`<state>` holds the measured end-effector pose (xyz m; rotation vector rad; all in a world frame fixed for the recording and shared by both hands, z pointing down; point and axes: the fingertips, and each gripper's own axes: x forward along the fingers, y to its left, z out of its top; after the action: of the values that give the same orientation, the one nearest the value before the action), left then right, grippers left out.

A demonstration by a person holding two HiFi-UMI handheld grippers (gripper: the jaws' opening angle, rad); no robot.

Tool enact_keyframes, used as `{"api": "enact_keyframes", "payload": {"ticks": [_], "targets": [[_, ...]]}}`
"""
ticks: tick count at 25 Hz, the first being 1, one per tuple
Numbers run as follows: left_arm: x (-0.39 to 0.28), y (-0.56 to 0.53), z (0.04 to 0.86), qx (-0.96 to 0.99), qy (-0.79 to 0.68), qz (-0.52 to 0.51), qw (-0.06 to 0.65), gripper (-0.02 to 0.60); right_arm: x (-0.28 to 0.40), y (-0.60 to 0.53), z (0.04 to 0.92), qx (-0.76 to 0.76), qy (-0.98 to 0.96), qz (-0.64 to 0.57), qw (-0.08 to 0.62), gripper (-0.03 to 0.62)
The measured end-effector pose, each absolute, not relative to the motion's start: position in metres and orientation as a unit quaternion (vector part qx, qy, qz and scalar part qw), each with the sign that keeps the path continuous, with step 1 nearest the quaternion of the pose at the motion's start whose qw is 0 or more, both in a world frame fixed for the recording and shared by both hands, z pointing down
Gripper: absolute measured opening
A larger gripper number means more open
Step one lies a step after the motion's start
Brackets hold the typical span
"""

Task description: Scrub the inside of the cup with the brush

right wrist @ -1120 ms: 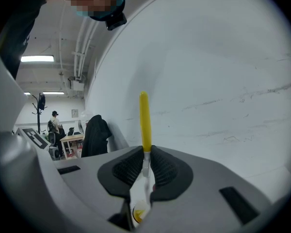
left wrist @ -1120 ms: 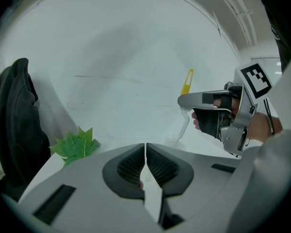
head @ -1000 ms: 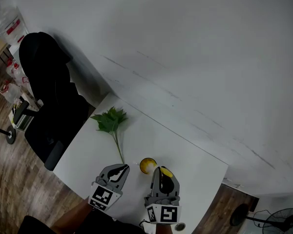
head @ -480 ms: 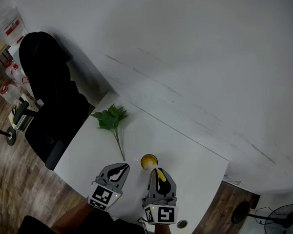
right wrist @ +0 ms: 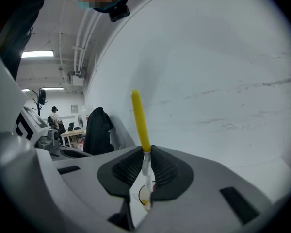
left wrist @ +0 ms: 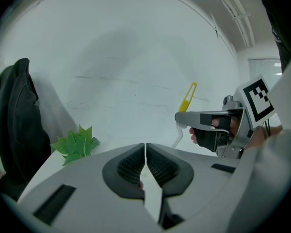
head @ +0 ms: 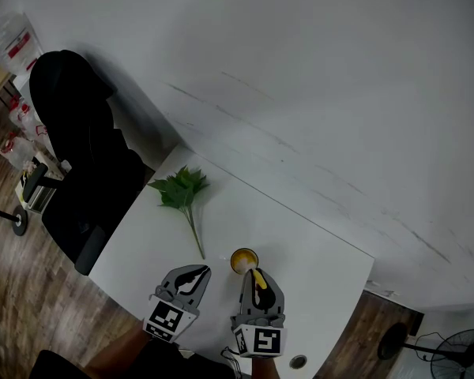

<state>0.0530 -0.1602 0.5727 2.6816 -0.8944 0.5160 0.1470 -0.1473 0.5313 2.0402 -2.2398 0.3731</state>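
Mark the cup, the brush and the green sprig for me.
cup [head: 243, 260], head view, on its yellow inside.
brush [right wrist: 140, 120], right gripper view, on the yellow handle.
green sprig [head: 179, 191], head view, on the leaves.

I see soft, even light on the wall [head: 316, 93]; the head view is dim, the chair [head: 71, 148] casting a faint shadow. Both gripper views bulge, corners black (ceiling lamp [right wrist: 37, 55] glares).
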Motion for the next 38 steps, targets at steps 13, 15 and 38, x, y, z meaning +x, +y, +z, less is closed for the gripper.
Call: {"api": "enact_keyframes", "payload": {"ticks": [13,15,38], "targets": [[0.045,-0.166,0.568,0.925,-0.313,0.170,0.133,0.031,0.149,-0.150,0.526,0.678,-0.724,0.119,0.046,0.061],[0.042,-0.167,0.565,0.925,-0.314,0.167,0.131,0.031,0.149,-0.151,0.519,0.679,-0.724,0.113,0.044,0.061],[0.032,-0.191,0.562,0.913,-0.348,0.161,0.140,0.031,0.150,-0.198,0.508,0.653,-0.749,0.099,0.047,0.060]]}}
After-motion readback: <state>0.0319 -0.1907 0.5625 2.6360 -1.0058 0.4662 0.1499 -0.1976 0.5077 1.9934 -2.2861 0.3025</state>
